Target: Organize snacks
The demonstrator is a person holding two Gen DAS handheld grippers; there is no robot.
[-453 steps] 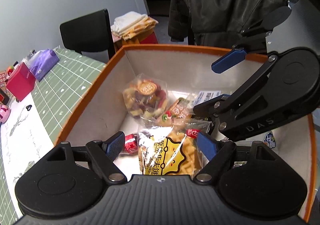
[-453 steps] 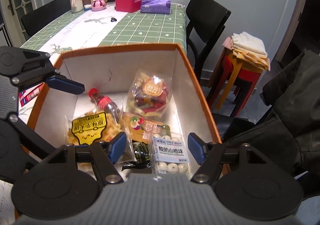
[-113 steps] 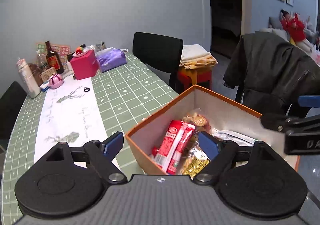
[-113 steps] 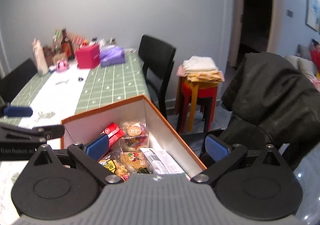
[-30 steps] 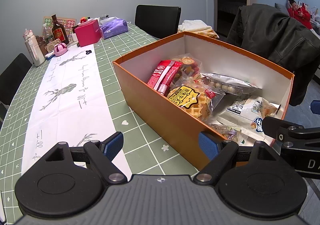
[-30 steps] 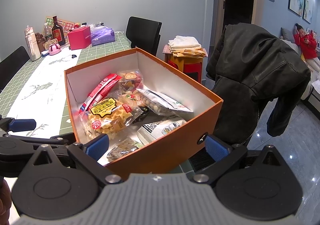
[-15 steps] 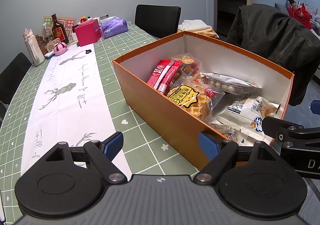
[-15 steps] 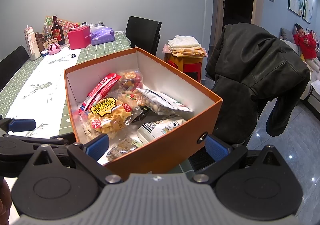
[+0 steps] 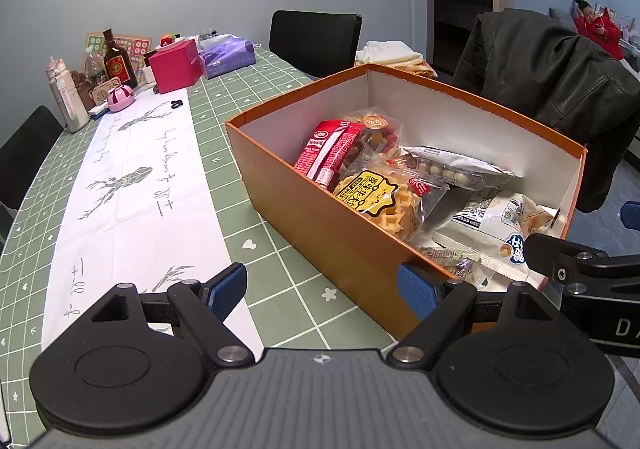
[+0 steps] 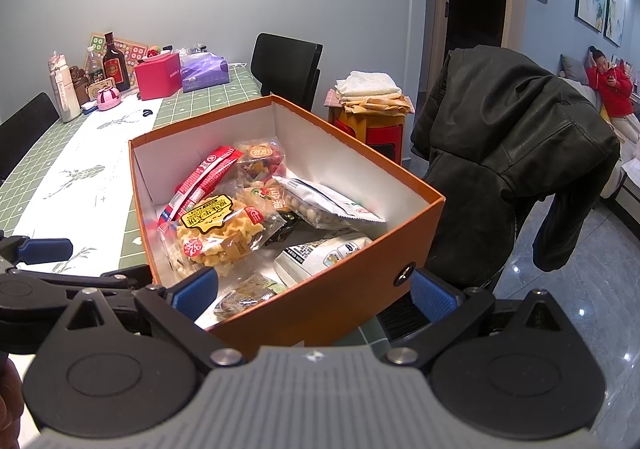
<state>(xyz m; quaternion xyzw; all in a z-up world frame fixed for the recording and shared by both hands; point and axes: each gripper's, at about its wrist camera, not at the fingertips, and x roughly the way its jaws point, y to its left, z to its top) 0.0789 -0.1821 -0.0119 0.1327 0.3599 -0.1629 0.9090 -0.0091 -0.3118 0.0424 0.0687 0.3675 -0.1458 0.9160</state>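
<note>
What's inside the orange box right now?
Inside the orange box lie a red packet, a yellow waffle bag, a fruit-mix bag, a pouch of white balls and a white bag. Whatever lies beneath them is covered.

Both wrist views look down, close, from the near end, sharing the orange box point(image 9: 320, 217).

Home dining room: clothed table point(image 9: 256, 61), chairs point(image 9: 315, 39), draped jacket point(image 10: 512, 153).

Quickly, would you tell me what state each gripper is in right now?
Left gripper: open, holding nothing.
Right gripper: open, holding nothing, with the orange box just ahead.
</note>
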